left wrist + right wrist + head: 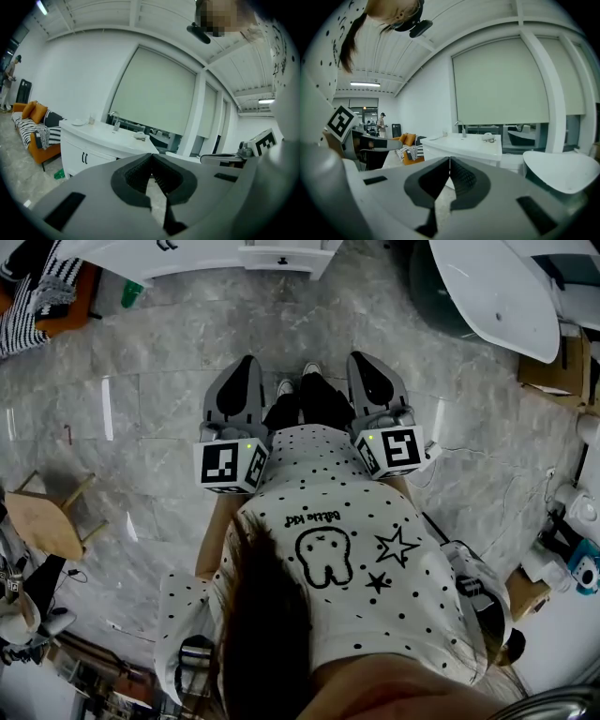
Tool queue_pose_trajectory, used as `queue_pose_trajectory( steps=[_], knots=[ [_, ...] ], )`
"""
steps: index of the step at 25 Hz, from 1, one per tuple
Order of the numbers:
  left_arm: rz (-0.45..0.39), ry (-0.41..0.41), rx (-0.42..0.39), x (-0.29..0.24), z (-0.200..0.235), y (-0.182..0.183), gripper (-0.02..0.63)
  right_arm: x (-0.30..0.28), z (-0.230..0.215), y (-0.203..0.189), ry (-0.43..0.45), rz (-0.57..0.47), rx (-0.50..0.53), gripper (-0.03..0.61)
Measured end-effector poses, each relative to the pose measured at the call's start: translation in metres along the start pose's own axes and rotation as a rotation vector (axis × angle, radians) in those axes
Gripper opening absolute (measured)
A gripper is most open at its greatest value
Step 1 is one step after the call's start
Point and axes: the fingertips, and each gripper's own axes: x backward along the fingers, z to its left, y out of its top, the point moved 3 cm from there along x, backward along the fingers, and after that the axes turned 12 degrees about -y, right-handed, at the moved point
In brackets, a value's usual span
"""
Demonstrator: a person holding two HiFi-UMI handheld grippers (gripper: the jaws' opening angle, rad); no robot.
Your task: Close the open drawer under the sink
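White vanity (202, 257) far ahead of you, across grey marble floor (141, 427). Open drawer (281, 257) juts from vanity front toward you, long axis left-right. Your left gripper (246, 367) and right gripper (367, 364) both pressed together, empty, pointing that way, well apart from drawer. Left looks nearer its line. Only head view shows drawer; your gripper views give faucet (461, 126) and countertop, with jaws hiding drawer front.
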Motion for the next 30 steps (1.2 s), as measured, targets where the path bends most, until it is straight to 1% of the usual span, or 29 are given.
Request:
queue_pose_trajectory(
  steps=[5,13,18,21,30],
  knots=[
    [0.015,0.024,0.018,-0.006,0.008,0.002,0.006,-0.012,-0.003,0.004,0.014,0.021,0.003,0.014],
    [0.004,0.097,0.04,-0.032,0.011,0.008,0.006,-0.036,-0.034,0.013,0.046,0.038,0.018,0.014],
    [-0.01,0.133,0.031,-0.061,0.027,0.013,0.006,-0.068,-0.053,0.015,0.064,0.034,0.02,0.012],
    [-0.028,0.153,0.027,-0.083,0.026,0.02,0.006,-0.084,-0.074,0.023,0.069,0.023,0.023,0.012],
    [-0.074,0.176,0.007,-0.143,0.021,0.034,0.006,-0.124,-0.127,0.036,0.088,-0.005,0.031,0.012]
  ],
)
